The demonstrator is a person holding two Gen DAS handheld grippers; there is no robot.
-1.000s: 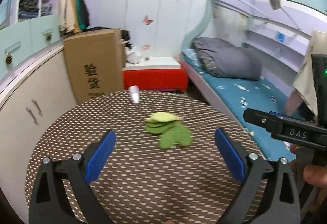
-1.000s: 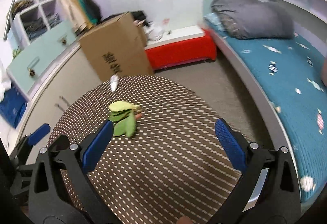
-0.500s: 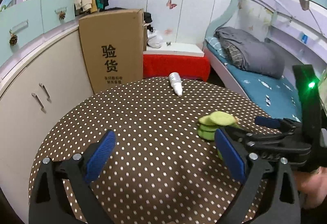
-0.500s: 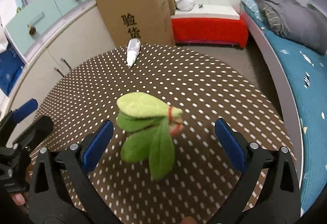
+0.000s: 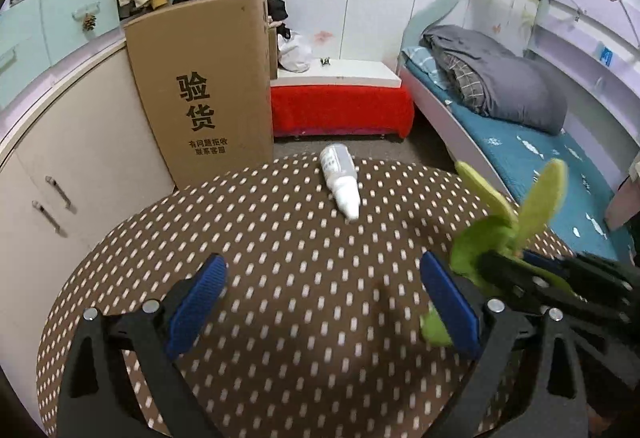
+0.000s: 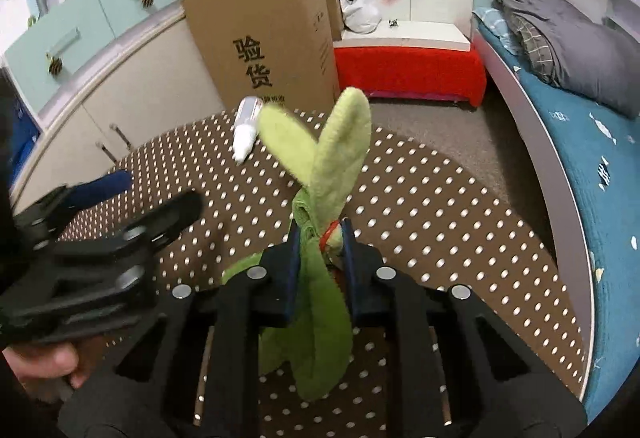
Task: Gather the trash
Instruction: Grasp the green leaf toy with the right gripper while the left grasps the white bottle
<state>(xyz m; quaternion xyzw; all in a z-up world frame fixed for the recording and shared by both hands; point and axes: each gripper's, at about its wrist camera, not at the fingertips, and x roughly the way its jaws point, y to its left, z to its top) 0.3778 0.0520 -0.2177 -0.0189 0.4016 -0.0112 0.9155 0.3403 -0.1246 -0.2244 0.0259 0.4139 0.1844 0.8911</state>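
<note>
- Centrally, green felt leaf bunch [image 6: 320, 278]: several soft, fuzzy, pale-to-mid green leaves bound at the stem by a thin red tie; two leaves standing up in a V, others hanging down toward the near edge.
- Located between the blue pads of the right gripper [image 6: 320, 242], above the near right part of the round table [image 5: 280, 278]; jaws closing on the stem, pads pressing at the red tie.
- Seen also from the left wrist view at far right, leaves fanned up over the right gripper's black frame.
- Left gripper [image 5: 320, 302]: jaws spread wide, nothing between the blue pads, hovering over the brown white-dotted tablecloth; held by a hand [image 6: 44, 362] at the lower left of the right wrist view.
- White squeeze bottle [image 5: 340, 178]: lying on its side at the far edge of the table, nozzle pointing toward the near side, well apart from both grippers.
- Cardboard box [image 5: 208, 86]: tall, upright, beyond the table on the far left, black characters printed on its face; contents not visible.
- Red-skirted low platform [image 5: 340, 110]: right of the box, white top carrying a crumpled white bag.
</note>
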